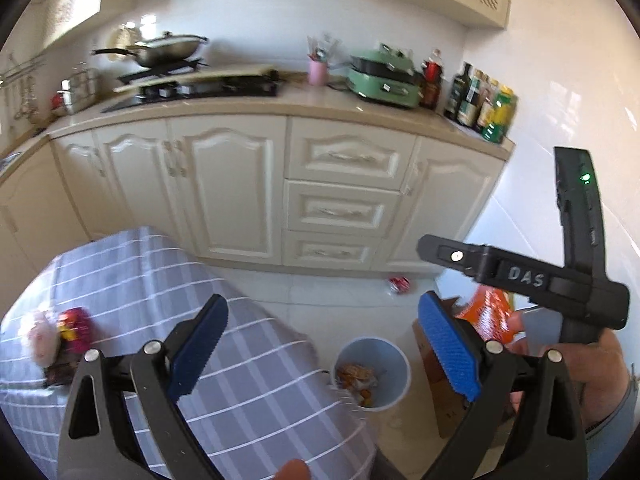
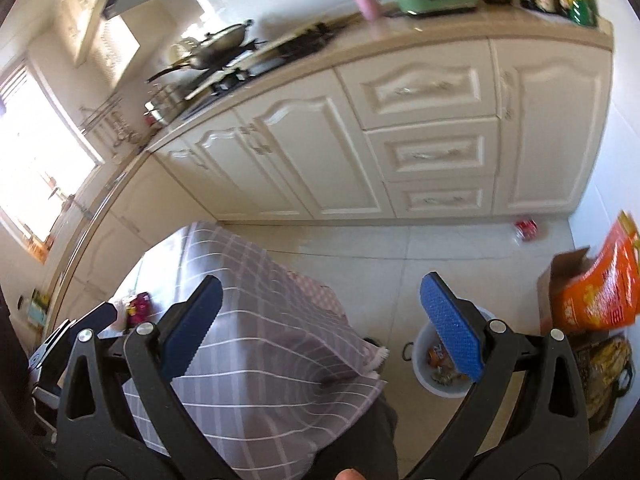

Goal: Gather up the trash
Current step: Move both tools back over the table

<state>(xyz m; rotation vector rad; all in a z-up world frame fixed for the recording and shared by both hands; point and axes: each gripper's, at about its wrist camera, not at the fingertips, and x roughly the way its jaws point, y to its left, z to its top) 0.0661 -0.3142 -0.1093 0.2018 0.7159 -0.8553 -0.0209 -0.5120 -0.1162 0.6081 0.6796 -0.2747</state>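
Left gripper [image 1: 320, 350]: jaws released, nothing between them. Right gripper [image 2: 320, 334]: jaws released, nothing between them. 1 trash bin [image 1: 396, 360], lower centre of the left view, holds scraps; in the right view the right pad partly hides it. 1 red can [image 1: 399, 283] lies on the floor by the cabinet base, right of centre. Only the right view shows the window [image 2: 36, 160], at left. Only the left view shows the other gripper's body, at right.
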